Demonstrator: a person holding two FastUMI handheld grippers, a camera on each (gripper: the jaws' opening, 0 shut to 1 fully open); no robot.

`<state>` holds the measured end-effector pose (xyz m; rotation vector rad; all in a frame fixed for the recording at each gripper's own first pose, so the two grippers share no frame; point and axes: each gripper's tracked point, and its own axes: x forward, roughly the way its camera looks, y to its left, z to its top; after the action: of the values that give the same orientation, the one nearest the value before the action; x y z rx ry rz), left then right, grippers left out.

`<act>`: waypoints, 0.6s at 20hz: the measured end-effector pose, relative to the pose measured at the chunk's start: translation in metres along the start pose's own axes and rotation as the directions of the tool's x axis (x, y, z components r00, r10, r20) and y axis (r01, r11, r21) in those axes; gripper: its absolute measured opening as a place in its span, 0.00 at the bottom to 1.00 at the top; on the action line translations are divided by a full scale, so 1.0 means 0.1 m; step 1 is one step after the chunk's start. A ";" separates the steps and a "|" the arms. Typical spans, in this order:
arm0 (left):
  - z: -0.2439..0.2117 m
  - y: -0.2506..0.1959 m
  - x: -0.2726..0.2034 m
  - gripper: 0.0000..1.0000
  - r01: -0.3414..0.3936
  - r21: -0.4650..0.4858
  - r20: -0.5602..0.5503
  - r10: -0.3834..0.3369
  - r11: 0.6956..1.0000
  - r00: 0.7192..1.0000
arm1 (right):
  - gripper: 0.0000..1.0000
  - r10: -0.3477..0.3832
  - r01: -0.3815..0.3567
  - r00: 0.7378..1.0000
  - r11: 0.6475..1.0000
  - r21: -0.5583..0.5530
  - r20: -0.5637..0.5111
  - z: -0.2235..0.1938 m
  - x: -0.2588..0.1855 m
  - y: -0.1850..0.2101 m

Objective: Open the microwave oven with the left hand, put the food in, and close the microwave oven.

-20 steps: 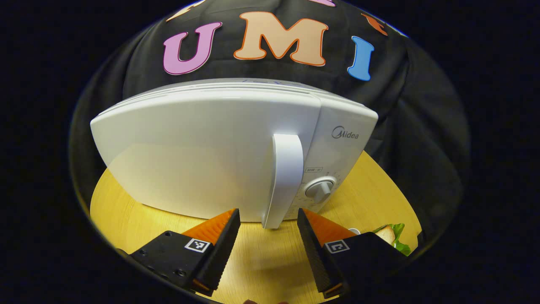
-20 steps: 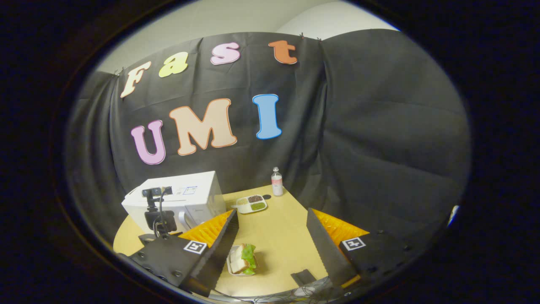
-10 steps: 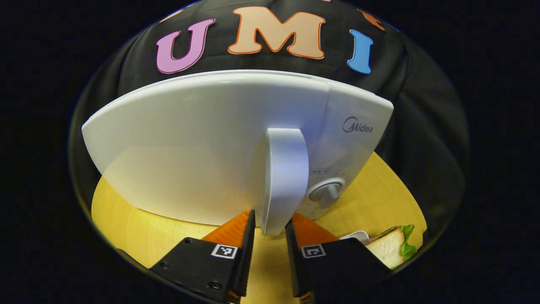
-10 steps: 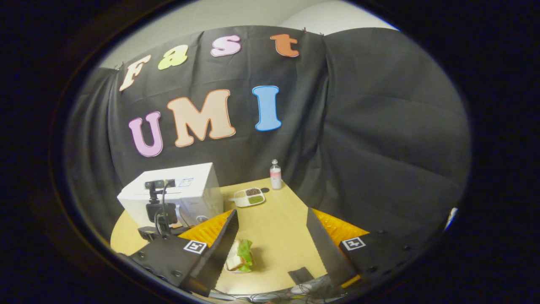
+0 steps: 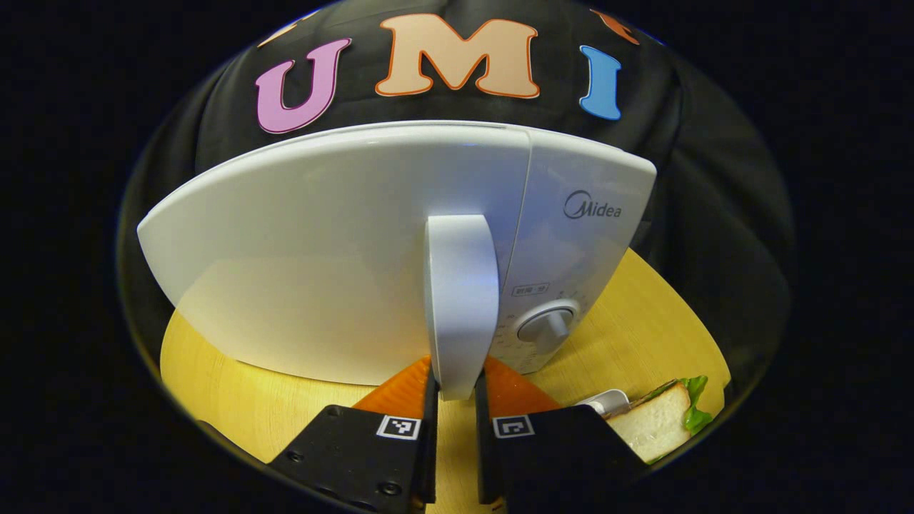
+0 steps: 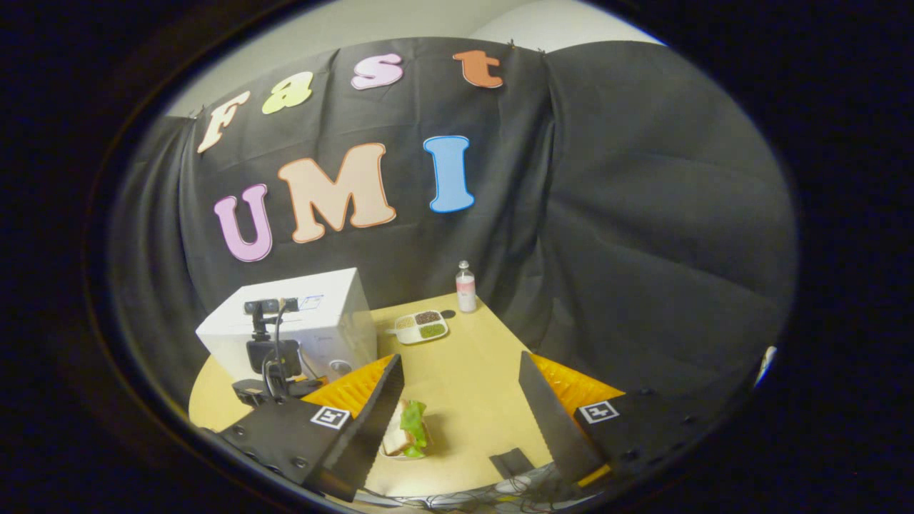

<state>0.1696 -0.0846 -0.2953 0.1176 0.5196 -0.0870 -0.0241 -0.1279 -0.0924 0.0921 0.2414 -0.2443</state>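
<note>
The left gripper [image 5: 454,389] has its jaws pressed on the lower end of the microwave door handle [image 5: 460,300], ready to pull the closed door. The right gripper [image 6: 460,400] waits with jaws wide above the sandwich [image 6: 405,432] on the table [image 6: 471,378].

Microwave oven's control panel [image 5: 571,243] is showing a Midea logo up top. The little tag under it, above the dial [image 5: 546,325], is coming out too tiny to read. Left gripper [image 5: 453,407] and right gripper [image 6: 460,407] are both wearing square coded markers.
</note>
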 end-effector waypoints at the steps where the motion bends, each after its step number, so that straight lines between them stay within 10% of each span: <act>1: -0.01 0.01 0.00 0.23 -0.007 -0.001 -0.003 0.007 1.000 1.000 | 0.92 0.001 -0.001 1.000 1.000 -0.001 -0.002 -0.01 0.00 0.00; 12: -0.03 0.01 -0.05 0.10 -0.007 -0.023 0.003 0.008 1.000 1.000 | 1.00 0.040 -0.041 0.998 0.999 -0.025 -0.039 -0.18 -0.06 0.10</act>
<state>0.1641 -0.0831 -0.2952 0.0973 0.5166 -0.0739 -0.0317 -0.1144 -0.1077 0.0758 0.2811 -0.1987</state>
